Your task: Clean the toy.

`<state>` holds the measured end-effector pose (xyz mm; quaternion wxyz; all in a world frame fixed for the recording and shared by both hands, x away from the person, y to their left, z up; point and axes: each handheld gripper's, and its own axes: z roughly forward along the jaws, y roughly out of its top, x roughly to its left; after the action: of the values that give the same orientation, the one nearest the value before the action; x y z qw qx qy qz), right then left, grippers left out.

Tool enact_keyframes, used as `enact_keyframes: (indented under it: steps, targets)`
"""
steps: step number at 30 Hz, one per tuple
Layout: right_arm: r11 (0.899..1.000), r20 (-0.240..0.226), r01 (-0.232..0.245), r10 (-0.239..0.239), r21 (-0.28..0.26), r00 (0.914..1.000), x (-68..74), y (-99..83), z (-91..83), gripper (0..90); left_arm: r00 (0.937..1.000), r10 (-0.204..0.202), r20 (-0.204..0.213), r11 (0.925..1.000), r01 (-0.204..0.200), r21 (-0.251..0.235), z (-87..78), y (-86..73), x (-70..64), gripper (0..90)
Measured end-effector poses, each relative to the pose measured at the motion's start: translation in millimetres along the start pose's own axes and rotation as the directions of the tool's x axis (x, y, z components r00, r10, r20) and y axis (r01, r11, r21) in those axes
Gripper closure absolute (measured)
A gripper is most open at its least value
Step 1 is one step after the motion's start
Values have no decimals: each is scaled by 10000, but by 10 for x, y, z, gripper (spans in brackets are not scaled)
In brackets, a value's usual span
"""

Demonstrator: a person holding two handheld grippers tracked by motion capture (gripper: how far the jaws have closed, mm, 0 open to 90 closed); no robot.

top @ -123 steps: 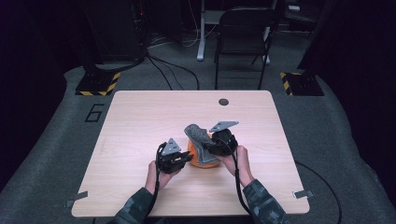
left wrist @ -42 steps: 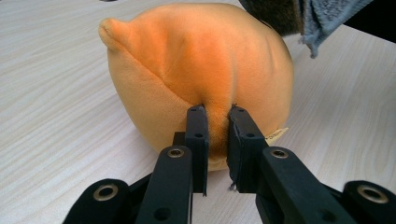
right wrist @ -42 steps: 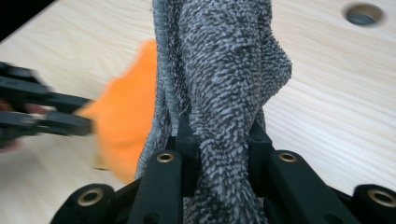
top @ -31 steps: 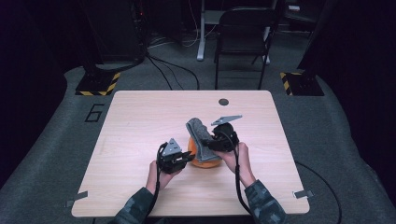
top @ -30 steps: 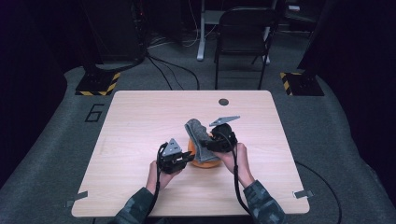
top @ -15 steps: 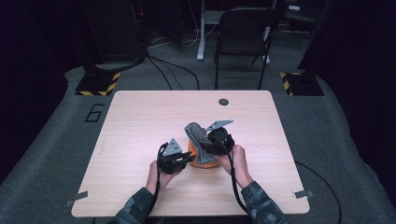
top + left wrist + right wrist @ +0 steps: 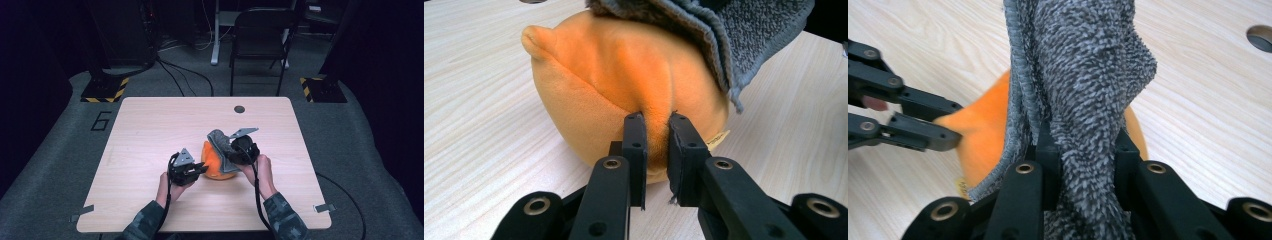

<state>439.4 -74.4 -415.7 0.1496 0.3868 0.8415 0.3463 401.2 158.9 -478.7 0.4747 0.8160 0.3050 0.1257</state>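
Left gripper [image 7: 656, 150] pinches a fold of the soft, light orange plush [image 7: 624, 85], right gripper [image 7: 1083, 165] clamps the limp grey towel [image 7: 1083, 65]; both likely squash, best grabbed by bunched fabric.

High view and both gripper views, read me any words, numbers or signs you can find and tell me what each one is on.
"6": a dark numeral on the grey floor, left of the wooden table.
A small yellowish tag on the orange plush toy, beside the left gripper: too small to tell if it has print.
Nothing readable on the grey towel in the right gripper.
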Motion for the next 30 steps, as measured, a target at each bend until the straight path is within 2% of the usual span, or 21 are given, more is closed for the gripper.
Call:
enact_keyframes:
  steps: [6,17,25,28,30]
  targets:
    - [9995,239,-286,283,137,9993,-108,-41,-10,733,9999,-126,-77,9999,126,-68,6,-7,-1,795]
    - [9953,428,-855,836,453,9956,-308,-139,21,733,10000,-10,-12,10000,10,6,3,-4,18,795]
    - [9880,590,-1312,1266,819,9902,-448,-227,87,733,10000,-67,23,10000,67,8,6,-7,18,795]
    - [9842,935,-1396,1296,1086,9871,-495,-276,141,734,9999,-152,23,9999,152,16,8,-11,17,795]
    - [9784,983,-1582,1458,1334,9844,-516,-308,180,733,9999,-136,-2,9999,136,10,10,-13,22,795]
